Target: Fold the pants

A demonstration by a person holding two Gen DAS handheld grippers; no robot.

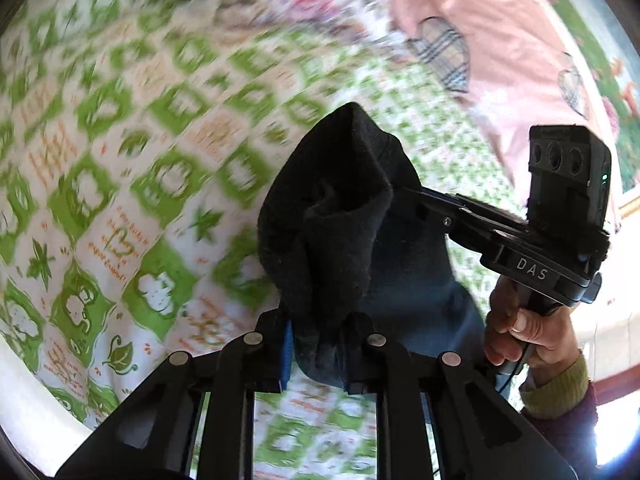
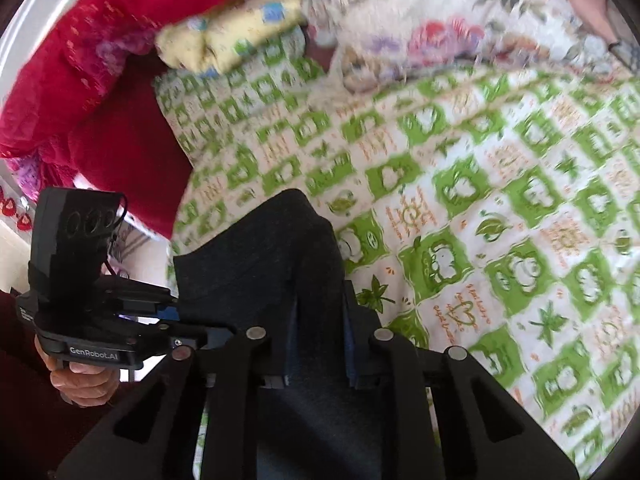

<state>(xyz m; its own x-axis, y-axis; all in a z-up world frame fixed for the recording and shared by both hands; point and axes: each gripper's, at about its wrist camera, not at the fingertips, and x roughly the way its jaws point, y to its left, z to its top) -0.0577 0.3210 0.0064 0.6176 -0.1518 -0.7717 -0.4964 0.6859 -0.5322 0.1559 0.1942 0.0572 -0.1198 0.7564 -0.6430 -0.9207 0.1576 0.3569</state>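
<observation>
The dark pants [image 1: 332, 216] hang bunched above a bed, held up between both grippers. In the left wrist view my left gripper [image 1: 316, 348] is shut on a thick fold of the fabric, with blue pads pressing on both sides. My right gripper [image 1: 408, 196] reaches in from the right, its tips buried in the same cloth, and a hand holds its handle. In the right wrist view the pants [image 2: 264, 264] fill the gap of my right gripper [image 2: 316, 344], which is shut on them. The left gripper [image 2: 172, 312] pinches the cloth's left edge there.
A green-and-white patterned sheet [image 1: 120, 168] covers the bed below. A pink garment with plaid hearts [image 1: 500, 40] lies at the far right. A floral quilt [image 2: 420, 20], a yellow bundle [image 2: 228, 36] and red cloth [image 2: 100, 60] are piled at the bed's far end.
</observation>
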